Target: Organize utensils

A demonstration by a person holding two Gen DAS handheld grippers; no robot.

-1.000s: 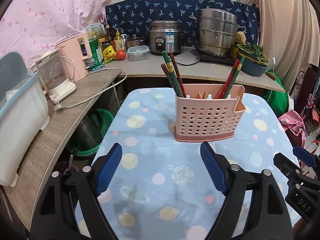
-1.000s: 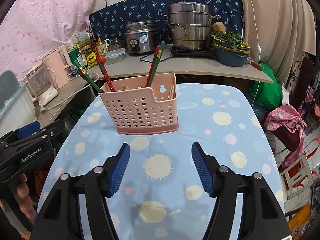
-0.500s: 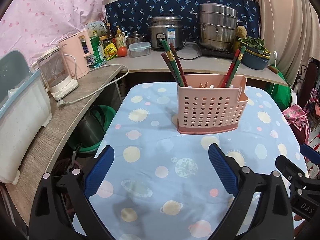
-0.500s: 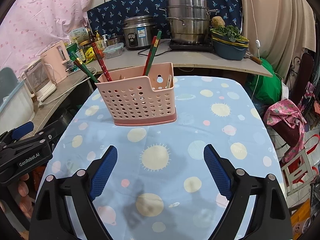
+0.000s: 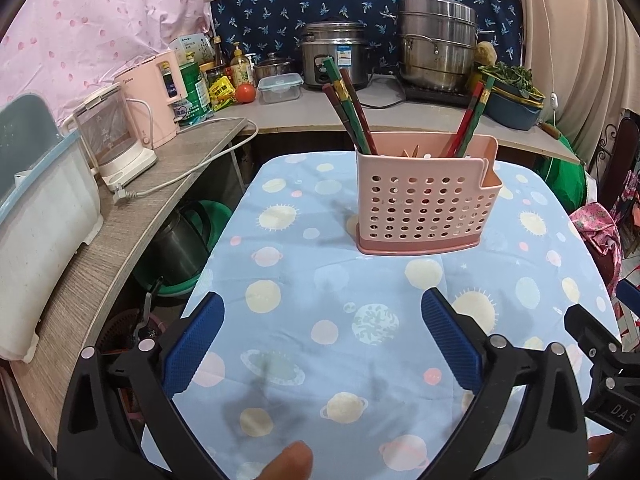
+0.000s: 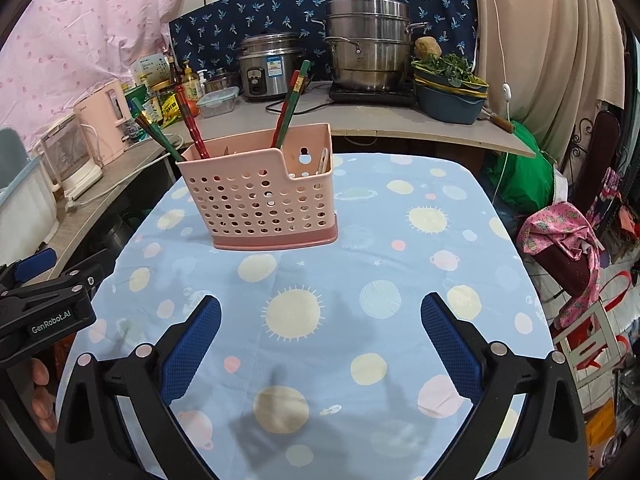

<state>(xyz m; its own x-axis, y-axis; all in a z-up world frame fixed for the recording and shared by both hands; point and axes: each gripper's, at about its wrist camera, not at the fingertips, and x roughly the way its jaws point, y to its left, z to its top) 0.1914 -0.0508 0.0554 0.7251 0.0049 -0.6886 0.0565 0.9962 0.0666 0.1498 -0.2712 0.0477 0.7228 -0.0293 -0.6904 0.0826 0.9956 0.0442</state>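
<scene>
A pink perforated utensil holder (image 5: 426,200) stands upright on a table with a blue planet-print cloth (image 5: 360,320); it also shows in the right wrist view (image 6: 260,200). Red and green chopsticks (image 5: 348,108) lean out of its left and right ends (image 6: 290,108). A pale utensil (image 6: 323,160) sits in its small side compartment. My left gripper (image 5: 322,320) is open and empty, well in front of the holder. My right gripper (image 6: 320,320) is open and empty, also in front of it.
A wooden counter (image 5: 100,248) runs along the left with a white bin (image 5: 36,216), a blender jug (image 5: 114,136) and a pink kettle (image 5: 154,100). The back counter holds a rice cooker (image 5: 334,52), a steamer pot (image 5: 438,40) and a bowl of greens (image 5: 512,96).
Both grippers have drawn back from the holder and their jaws have opened wider. The holder and chopsticks have not moved.
</scene>
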